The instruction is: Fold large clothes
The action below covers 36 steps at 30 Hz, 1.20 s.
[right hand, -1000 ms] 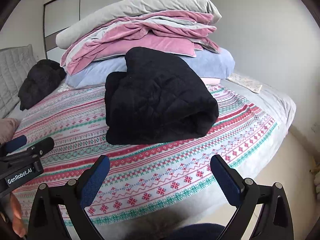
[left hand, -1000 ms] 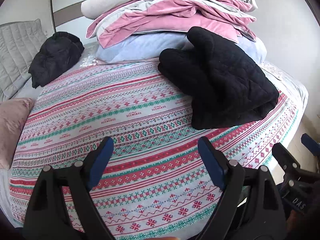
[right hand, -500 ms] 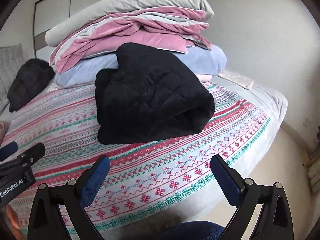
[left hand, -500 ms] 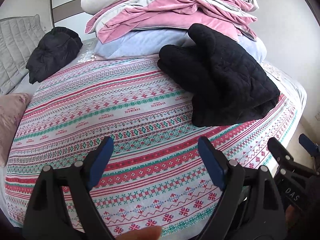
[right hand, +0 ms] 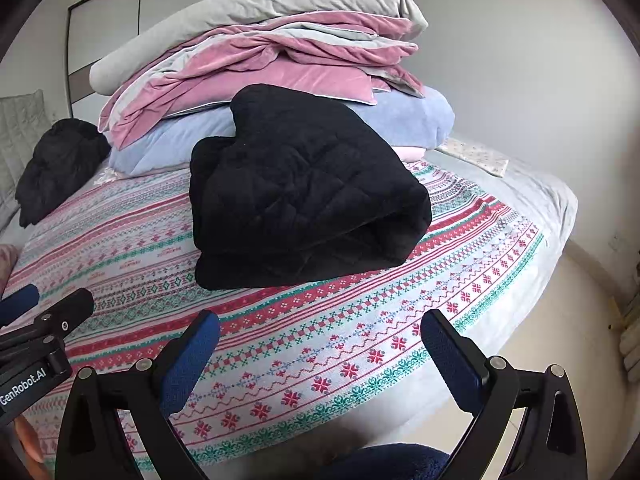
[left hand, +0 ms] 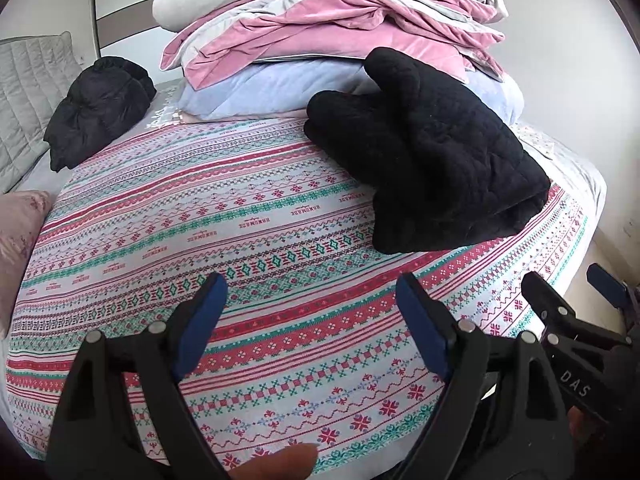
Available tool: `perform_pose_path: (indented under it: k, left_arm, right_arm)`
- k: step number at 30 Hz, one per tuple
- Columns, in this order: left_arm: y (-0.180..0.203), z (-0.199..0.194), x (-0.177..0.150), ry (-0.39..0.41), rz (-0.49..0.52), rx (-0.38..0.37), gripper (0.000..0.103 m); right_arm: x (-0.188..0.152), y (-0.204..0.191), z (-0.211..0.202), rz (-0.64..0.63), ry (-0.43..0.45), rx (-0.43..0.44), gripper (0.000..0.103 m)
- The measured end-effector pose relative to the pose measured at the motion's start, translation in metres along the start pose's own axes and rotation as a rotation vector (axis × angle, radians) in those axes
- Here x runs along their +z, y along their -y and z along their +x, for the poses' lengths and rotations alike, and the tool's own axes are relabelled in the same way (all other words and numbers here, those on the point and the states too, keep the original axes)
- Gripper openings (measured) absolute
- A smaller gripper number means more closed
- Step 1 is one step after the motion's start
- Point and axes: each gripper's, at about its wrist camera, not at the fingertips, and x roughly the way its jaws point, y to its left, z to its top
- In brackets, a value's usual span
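A folded black quilted garment (left hand: 432,168) (right hand: 296,192) lies on the patterned bedspread (left hand: 240,240) (right hand: 360,344), leaning against a pile of bedding. A second black garment (left hand: 96,112) (right hand: 56,168) sits bunched up at the far left by the headboard. My left gripper (left hand: 310,300) hovers open over the near part of the spread with nothing between its blue pads. Over the bed's near edge, short of the folded garment, my right gripper (right hand: 320,340) is open and empty too. Each gripper shows at the edge of the other's view.
A tall pile of pink, grey and pale blue bedding (left hand: 340,40) (right hand: 260,72) stands at the back of the bed. A grey quilted headboard (left hand: 28,92) and a pink pillow (left hand: 16,240) are on the left. Floor (right hand: 560,360) lies past the bed's right edge.
The views have shifted only slightly; the right wrist view has drifted a little so the folded garment sits nearer the middle. Both grippers stay open and empty.
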Motion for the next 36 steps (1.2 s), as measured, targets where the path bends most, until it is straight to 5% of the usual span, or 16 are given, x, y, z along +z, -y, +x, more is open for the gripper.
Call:
perform_pose_path:
  k: [18,22,36]
  left_arm:
    - [0.0019,0.0002,-0.0008,-0.013,0.008,-0.022,0.087]
    - [0.0019,0.0014,-0.001,-0.014,0.008,-0.018,0.098]
    - [0.003,-0.0022,-0.0016,-0.005,0.012,-0.023,0.099]
  right_arm:
    - [-0.0006,0.004,0.0022,0.017,-0.011,-0.006,0.101]
    - [-0.0007,0.0036,0.002,0.017,-0.011,-0.006,0.101]
    - [-0.0005,0.0041,0.003,0.019,-0.013,-0.009,0.101]
